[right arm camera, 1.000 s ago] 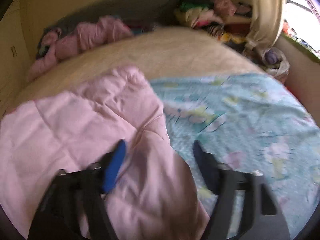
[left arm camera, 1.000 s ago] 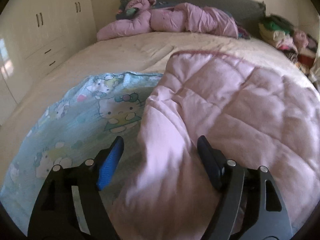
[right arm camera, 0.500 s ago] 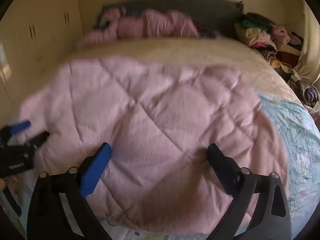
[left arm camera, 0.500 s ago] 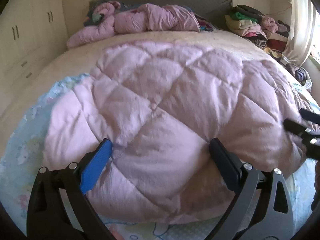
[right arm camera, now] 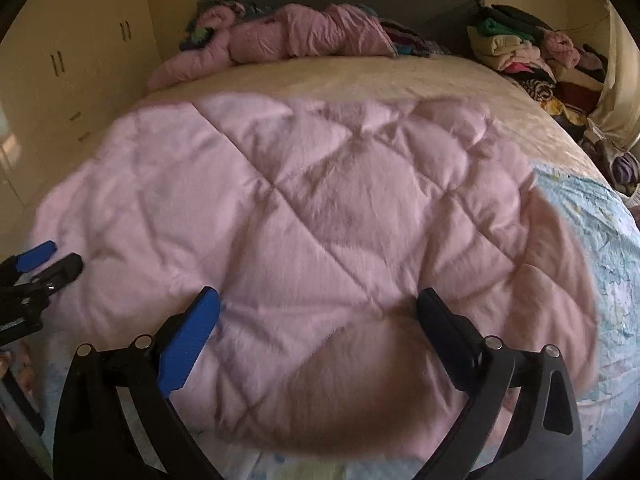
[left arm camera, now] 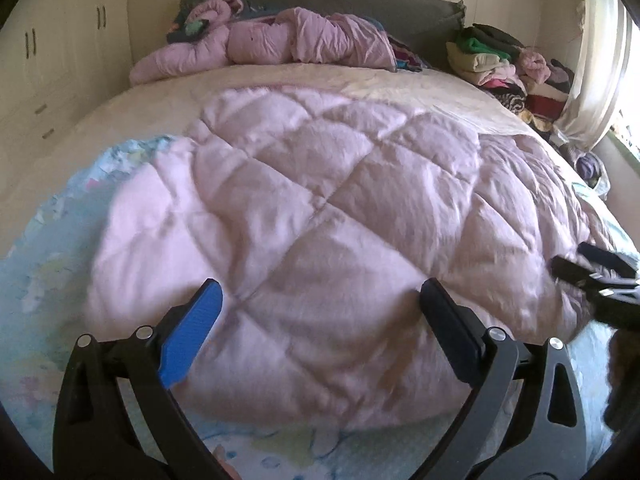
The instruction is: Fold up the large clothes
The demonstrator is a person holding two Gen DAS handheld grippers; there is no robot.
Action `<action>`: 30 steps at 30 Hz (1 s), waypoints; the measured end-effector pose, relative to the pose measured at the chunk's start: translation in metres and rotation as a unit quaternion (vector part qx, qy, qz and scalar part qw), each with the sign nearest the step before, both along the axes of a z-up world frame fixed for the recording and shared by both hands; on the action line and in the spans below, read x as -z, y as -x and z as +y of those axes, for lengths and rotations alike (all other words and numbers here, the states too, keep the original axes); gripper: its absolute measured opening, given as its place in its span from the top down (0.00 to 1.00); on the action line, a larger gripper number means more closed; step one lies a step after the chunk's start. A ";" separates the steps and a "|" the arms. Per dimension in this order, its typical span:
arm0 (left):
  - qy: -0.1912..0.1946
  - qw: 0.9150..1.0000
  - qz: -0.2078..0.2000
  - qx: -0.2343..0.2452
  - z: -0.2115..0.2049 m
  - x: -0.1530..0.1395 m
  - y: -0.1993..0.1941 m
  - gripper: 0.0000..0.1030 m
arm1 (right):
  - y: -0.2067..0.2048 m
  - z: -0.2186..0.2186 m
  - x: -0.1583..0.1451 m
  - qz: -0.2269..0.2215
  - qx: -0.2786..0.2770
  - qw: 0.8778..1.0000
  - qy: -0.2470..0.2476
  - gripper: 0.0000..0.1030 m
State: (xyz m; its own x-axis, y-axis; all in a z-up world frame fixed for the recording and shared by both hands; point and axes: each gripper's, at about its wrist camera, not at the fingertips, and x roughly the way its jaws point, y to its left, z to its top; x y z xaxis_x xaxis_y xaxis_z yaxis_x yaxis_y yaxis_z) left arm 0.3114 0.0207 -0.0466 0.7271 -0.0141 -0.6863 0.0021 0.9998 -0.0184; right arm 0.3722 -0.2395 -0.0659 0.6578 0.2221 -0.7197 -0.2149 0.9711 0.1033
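A pink quilted comforter [left arm camera: 320, 216] lies folded over on the bed, its pale blue cartoon-print side [left arm camera: 52, 264] showing around it; it fills the right wrist view too [right arm camera: 312, 220]. My left gripper [left arm camera: 320, 316] is open and empty just above the comforter's near edge. My right gripper [right arm camera: 318, 312] is open and empty over the same near edge, further right. Each gripper shows in the other's view: the right at the right edge [left arm camera: 592, 268], the left at the left edge [right arm camera: 44, 264].
A bunched pink duvet [left arm camera: 280, 40] lies by the grey headboard [left arm camera: 360, 4]. Stacked folded clothes [left arm camera: 504, 64] sit at the bed's far right, by a curtain [left arm camera: 592, 60]. White wardrobes [left arm camera: 48, 60] stand on the left. A cream bedspread [left arm camera: 320, 80] covers the bed.
The pink comforter has been laid over, now covering most of the blue print side. Both grippers have drawn back to the near edge, open, facing the headboard.
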 end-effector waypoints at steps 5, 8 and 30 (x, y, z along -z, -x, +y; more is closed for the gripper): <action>0.012 1.000 -0.020 -0.020 0.015 -0.019 0.020 0.09 | 0.041 -0.034 -0.025 -0.025 0.014 0.998 -0.059 0.04; 0.020 0.999 -0.022 -0.040 0.028 -0.024 0.029 0.09 | 0.060 -0.056 -0.031 -0.017 0.030 0.995 -0.089 0.04; 0.094 0.987 0.037 -0.122 0.107 0.011 0.066 0.09 | 0.112 -0.155 0.001 0.038 0.135 0.983 -0.123 0.04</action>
State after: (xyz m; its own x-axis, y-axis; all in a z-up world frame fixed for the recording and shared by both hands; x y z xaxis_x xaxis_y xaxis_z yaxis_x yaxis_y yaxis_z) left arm 0.2450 0.1278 -0.0572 0.6724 0.0222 -0.7398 -0.2463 0.9493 -0.1953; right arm 0.2598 -0.3941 -0.0673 0.6626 0.2200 -0.7159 0.0643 0.9356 0.3471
